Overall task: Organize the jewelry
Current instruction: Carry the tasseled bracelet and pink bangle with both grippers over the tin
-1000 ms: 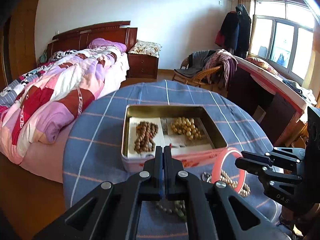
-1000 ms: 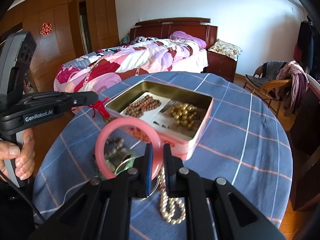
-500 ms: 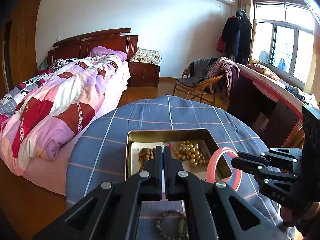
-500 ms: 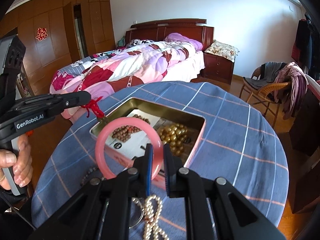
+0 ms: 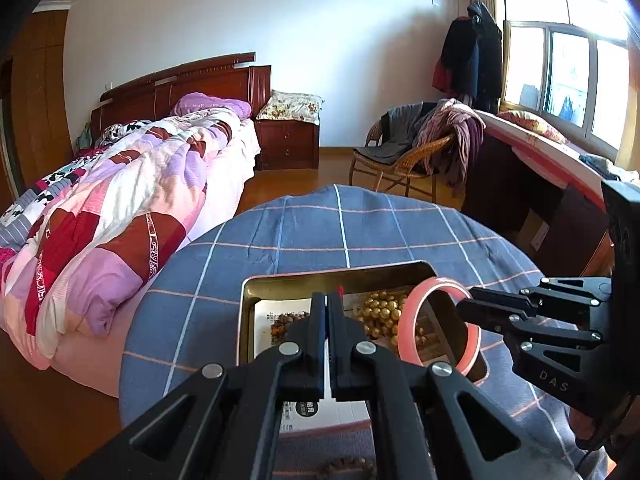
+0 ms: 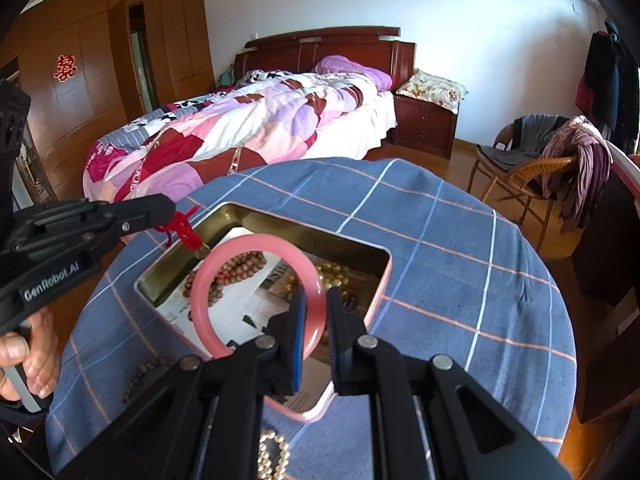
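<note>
Blue checked tablecloth [image 6: 440, 240] (round table), quilted bed [image 6: 260, 128] behind

Glossy brass-toned metal tin [image 6: 224, 224], smooth pink bangle [image 6: 256, 244] at 6 o'clock, shown on matt checked cloth [image 6: 440, 240].

A: How was the light?

B: Bright daylight came through the window [image 5: 560, 76] at the upper right of the left wrist view; its panes were blown out to near white, with a flare along the top right corner.

A: And the right wrist view?

B: Evenly lit, with the white wall [image 6: 460, 12] glowing softly. Shadows on the tablecloth [image 6: 460, 248] were faint.

A: Any distortion?

B: Both of the 2 views bulged like fisheyes, with black corners. The near black gripper parts along the bottom edge looked slightly soft.
</note>
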Demonstrator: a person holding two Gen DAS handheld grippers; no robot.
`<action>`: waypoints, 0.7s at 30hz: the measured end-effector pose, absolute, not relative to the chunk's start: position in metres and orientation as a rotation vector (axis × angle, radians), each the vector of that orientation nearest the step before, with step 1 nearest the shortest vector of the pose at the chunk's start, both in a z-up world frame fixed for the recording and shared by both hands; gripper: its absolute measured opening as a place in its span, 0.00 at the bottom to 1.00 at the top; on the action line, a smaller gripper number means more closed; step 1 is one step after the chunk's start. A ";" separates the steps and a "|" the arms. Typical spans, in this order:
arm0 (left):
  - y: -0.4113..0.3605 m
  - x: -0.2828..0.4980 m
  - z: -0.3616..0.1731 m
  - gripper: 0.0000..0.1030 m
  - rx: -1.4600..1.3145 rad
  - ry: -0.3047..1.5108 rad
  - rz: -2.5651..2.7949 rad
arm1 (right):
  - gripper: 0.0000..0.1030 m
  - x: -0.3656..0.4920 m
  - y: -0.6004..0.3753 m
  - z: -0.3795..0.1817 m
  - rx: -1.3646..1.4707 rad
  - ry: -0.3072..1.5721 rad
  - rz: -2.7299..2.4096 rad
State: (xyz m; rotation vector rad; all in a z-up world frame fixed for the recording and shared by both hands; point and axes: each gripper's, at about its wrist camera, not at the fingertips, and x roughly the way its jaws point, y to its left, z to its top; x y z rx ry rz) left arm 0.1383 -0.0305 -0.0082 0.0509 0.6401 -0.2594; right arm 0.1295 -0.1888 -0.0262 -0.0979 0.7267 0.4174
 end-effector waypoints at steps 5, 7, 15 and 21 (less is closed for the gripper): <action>-0.035 0.150 -0.019 0.00 0.069 0.665 -0.251 | 0.12 0.139 -0.190 -0.034 -0.096 0.749 0.401; -0.037 0.153 -0.023 0.00 0.076 0.673 -0.249 | 0.12 0.144 -0.191 -0.038 -0.097 0.758 0.395; -0.037 0.164 -0.036 0.00 0.088 0.703 -0.243 | 0.12 0.149 -0.186 -0.047 -0.119 0.772 0.372; -0.038 0.169 -0.046 0.00 0.089 0.726 -0.253 | 0.12 0.151 -0.182 -0.052 -0.131 0.778 0.370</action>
